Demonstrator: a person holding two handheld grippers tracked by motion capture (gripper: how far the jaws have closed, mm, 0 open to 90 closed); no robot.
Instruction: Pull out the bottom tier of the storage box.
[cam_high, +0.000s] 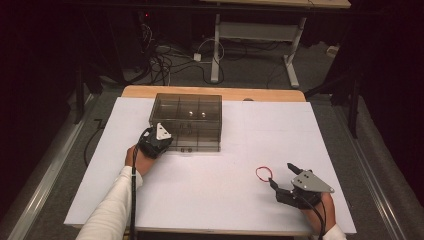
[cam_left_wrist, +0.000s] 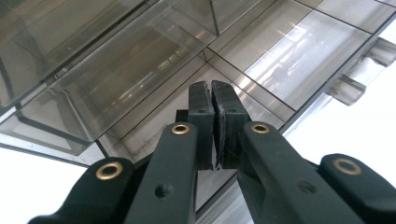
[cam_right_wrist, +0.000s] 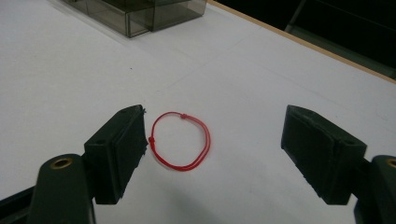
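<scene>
Resting near the worktop's front edge, the right gripper is spreading its fingers around a red cord loop lying flat; lowering squarely should catch it. Farther off, the left gripper is pressing its fingers together over the smoky plastic drawer box.

A white-topped table carries a smoky clear drawer box and a red string loop.
</scene>
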